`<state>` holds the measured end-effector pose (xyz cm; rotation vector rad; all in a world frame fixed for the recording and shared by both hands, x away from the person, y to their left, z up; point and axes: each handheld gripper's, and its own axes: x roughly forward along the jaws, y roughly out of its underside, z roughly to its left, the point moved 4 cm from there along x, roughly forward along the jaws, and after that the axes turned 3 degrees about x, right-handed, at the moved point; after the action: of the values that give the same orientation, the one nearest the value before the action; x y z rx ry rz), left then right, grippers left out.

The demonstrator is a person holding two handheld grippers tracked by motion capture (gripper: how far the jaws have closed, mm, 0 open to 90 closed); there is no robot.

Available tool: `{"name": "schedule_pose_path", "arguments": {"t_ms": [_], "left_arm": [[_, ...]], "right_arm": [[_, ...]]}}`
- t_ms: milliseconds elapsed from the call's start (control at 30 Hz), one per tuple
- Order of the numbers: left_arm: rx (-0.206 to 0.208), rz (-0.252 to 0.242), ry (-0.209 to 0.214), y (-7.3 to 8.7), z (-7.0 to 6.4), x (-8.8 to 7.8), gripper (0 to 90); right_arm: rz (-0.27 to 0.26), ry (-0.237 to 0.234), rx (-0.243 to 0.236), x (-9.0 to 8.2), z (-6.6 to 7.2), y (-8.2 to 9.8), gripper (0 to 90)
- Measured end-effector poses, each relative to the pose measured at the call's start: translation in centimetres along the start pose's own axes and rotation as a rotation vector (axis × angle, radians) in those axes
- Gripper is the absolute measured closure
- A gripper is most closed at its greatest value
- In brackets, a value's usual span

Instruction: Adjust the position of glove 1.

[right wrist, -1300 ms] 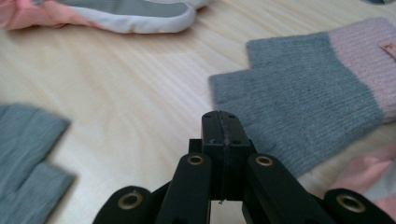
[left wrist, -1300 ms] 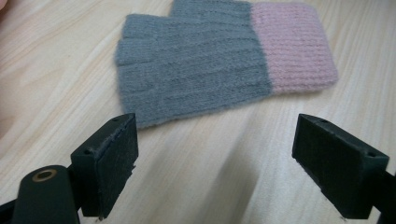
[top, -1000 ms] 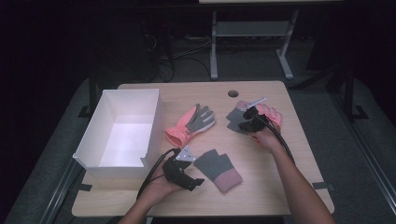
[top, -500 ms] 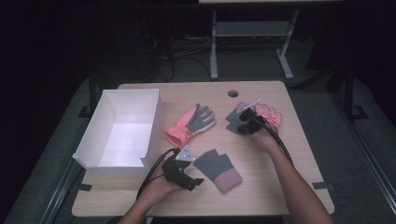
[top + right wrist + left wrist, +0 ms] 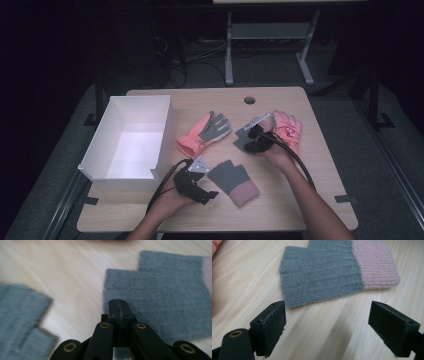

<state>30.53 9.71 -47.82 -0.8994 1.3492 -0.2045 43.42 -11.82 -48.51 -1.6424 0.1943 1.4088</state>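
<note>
Resting low at the near edge of the light wooden table: left gripper, jaws spread wide apart, nothing between the pads. Seen along those jaws, lying flat just ahead: grey fingerless knit glove with pink cuff, finger ends toward the jaws, not touched by them. Located in the high view at, immediately to the right of the left gripper.

Positioned farther back and to the right: right gripper, jaws pressed fully together, no fabric caught between them. Directly under its tips in the right gripper view: second grey knit glove, flat on the wood, partly covered by the gripper in the high view; contact between tips and fabric cannot be told. Blurred at the left edge of the right gripper view: another grey knit piece.

Lying just beyond the right hand: pink glove, palm side down. Lying between the two grippers and the white open box: coral glove with grey palm, fingers pointing away from the person. Box standing at the left side of the table.
</note>
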Motion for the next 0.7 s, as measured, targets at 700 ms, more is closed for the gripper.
{"name": "schedule_pose_path", "arguments": {"t_ms": [700], "left_arm": [[-0.009, 0.001, 0.007, 0.1, 0.0, 0.0, 14.1]], "right_arm": [[-0.098, -0.01, 0.017, -2.1, -0.1, -1.1, 90.0]]}}
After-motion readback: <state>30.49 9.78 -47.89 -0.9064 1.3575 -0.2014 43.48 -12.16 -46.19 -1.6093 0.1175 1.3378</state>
